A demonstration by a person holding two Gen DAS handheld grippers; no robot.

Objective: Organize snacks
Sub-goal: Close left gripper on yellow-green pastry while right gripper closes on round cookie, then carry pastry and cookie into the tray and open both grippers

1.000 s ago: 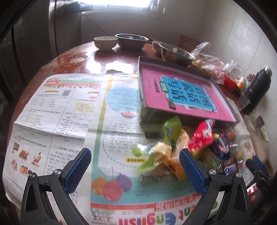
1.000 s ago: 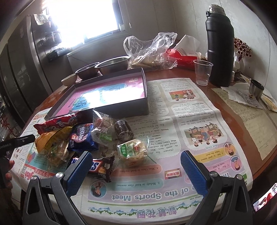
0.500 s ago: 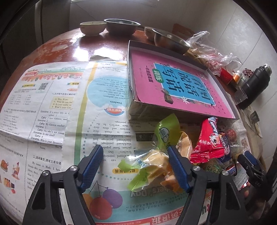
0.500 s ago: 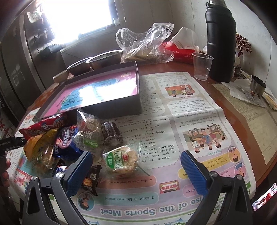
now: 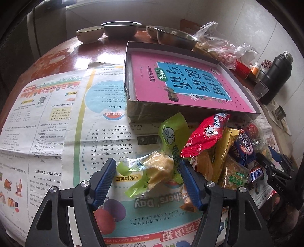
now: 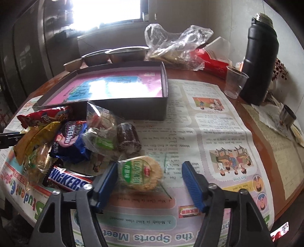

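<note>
Left wrist view: the left claw (image 5: 148, 182) is about half open and closing around a green-wrapped yellow cake (image 5: 161, 167); its right pad touches the wrapper, the left pad stands just clear. To its right lies the snack heap: a red bag (image 5: 205, 134), a yellow packet (image 5: 222, 152) and a Snickers bar (image 5: 256, 173), with the right claw's tips (image 5: 273, 167) beyond. Right wrist view: the right claw (image 6: 149, 180) is also closing, with a round cracker pack (image 6: 140, 173) between its pads; the left pad touches the pack and the right is apart. Left of it lie the Snickers bar (image 6: 66, 180), a blue Oreo pack (image 6: 70, 140) and a dark roll (image 6: 127, 139). All rest on newspaper (image 6: 209, 133) over a brown round table (image 5: 62, 55). Ahead sits a dark box (image 6: 133, 106) holding a pink book (image 5: 180, 83); behind it, bowls (image 5: 121, 28), a plastic bag (image 6: 176, 45), a clear cup (image 6: 234, 81), a black flask (image 6: 260, 62) and a bright window (image 6: 106, 11).
</note>
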